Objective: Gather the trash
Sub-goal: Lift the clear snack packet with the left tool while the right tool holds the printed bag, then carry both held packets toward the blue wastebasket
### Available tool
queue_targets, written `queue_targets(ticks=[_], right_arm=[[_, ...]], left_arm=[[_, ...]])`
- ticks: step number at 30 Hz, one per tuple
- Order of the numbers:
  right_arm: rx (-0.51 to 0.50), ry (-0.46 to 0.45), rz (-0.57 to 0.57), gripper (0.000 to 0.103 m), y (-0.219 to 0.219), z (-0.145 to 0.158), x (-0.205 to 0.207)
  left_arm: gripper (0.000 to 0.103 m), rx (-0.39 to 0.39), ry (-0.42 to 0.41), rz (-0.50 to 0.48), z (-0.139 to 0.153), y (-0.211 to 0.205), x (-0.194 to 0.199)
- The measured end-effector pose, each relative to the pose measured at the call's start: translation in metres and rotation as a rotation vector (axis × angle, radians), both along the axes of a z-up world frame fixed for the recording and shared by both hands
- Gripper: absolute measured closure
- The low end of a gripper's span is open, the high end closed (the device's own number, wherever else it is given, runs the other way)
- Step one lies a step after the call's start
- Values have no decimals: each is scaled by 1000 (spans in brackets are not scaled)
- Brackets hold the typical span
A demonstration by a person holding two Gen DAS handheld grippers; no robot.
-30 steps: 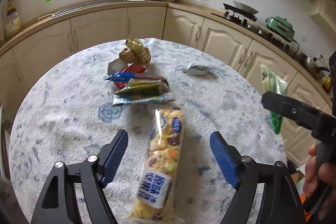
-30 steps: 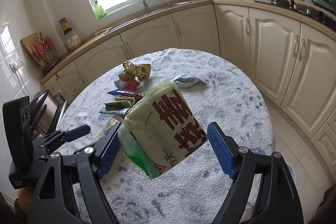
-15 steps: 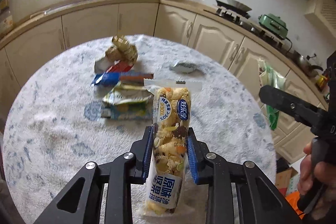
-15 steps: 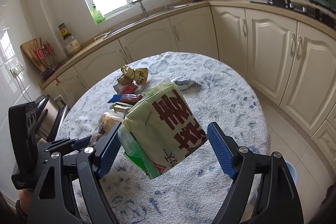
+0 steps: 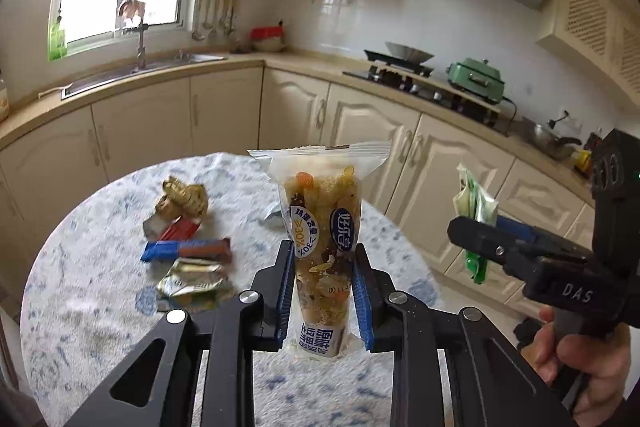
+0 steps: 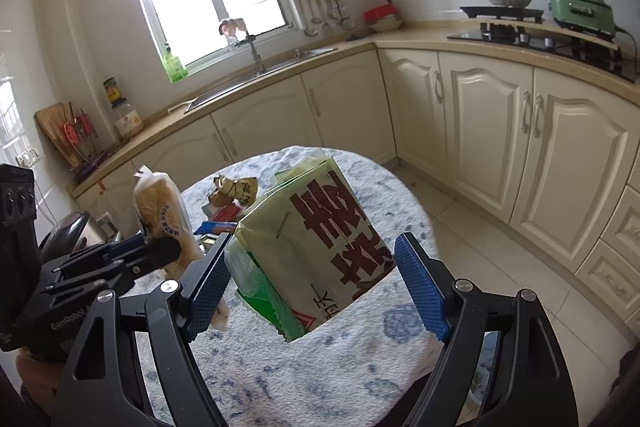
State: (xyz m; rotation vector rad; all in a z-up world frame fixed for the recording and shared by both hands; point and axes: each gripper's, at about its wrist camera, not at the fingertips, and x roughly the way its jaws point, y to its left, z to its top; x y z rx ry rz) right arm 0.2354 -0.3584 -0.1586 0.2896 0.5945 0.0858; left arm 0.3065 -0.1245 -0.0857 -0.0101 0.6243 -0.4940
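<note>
A clear snack packet [image 5: 324, 195] full of mixed cereal stands upright between the blue pads of my left gripper [image 5: 322, 251]. The jaws are closing on its lower half and the pads press it. It hangs above the round table [image 5: 80, 307]. In the right wrist view the same packet [image 6: 160, 203] shows at the left in the left gripper [image 6: 160, 251]. My right gripper [image 6: 314, 243] carries a pale green bag [image 6: 320, 235] with large brown characters, held wide and clear of the table. The left wrist view shows that bag [image 5: 474, 211] at the right.
Several wrappers lie on the table: a crumpled gold one [image 5: 184, 201], a red one [image 5: 180, 229], a blue bar wrapper [image 5: 186, 249], a silvery-green one [image 5: 192, 281] and a grey one [image 5: 276, 215]. Cream cabinets [image 6: 500, 131] ring the table. A hand [image 5: 576, 347] grips the right tool.
The left gripper's jaws came together on the snack packet and raised it from flat on the table to upright in the air. The right gripper rose with the green bag.
</note>
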Motion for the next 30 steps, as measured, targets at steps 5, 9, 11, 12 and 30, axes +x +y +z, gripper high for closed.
queue_targets(ticks=[5, 9, 11, 12, 30], right_arm=[[-5, -21, -47, 21, -22, 9, -10], [-13, -33, -95, 21, -43, 14, -23], [-17, -40, -120, 21, -56, 16, -30], [-20, -43, -135, 21, -63, 17, -33], [55, 72, -445, 21, -224, -54, -90]], left_arm=[[80, -14, -37, -46, 18, -18, -10], [80, -25, -55, -93, 27, -36, -12], [80, -30, -62, -124, 31, -49, -12], [80, -31, -65, -137, 31, -55, -9], [80, 49, 127, -440, -31, -252, 70]])
